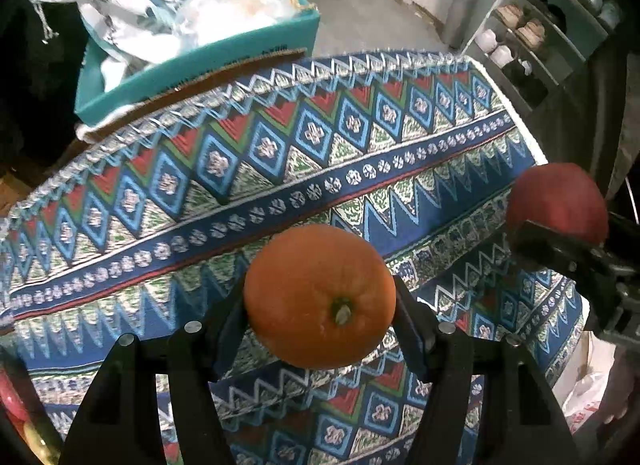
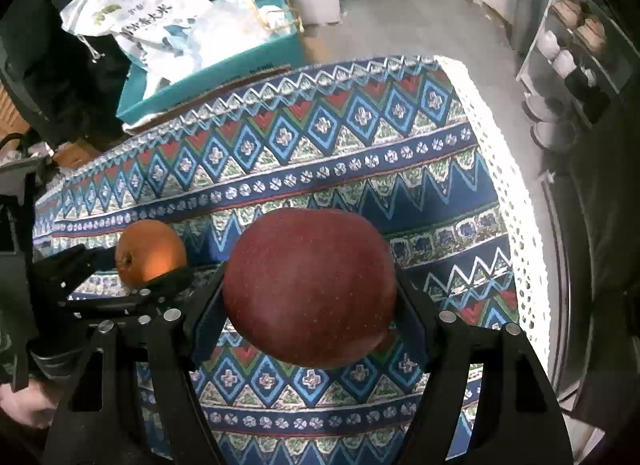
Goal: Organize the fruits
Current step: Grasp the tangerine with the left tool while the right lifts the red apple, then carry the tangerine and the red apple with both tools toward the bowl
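Observation:
My left gripper [image 1: 320,305] is shut on an orange [image 1: 320,297], held above the patterned blue tablecloth [image 1: 280,169] with its stem end toward the camera. My right gripper [image 2: 312,297] is shut on a dark red apple [image 2: 310,285], also held above the cloth. In the left wrist view the apple [image 1: 558,201] shows at the right edge in the other gripper. In the right wrist view the orange [image 2: 150,251] shows at the left in the left gripper.
A teal box [image 1: 200,65] with plastic bags [image 1: 132,1] stands beyond the table's far edge. A shoe rack [image 1: 532,37] stands at the far right. A red fruit [image 1: 12,405] shows at the lower left edge. The cloth has a white lace border [image 2: 516,225].

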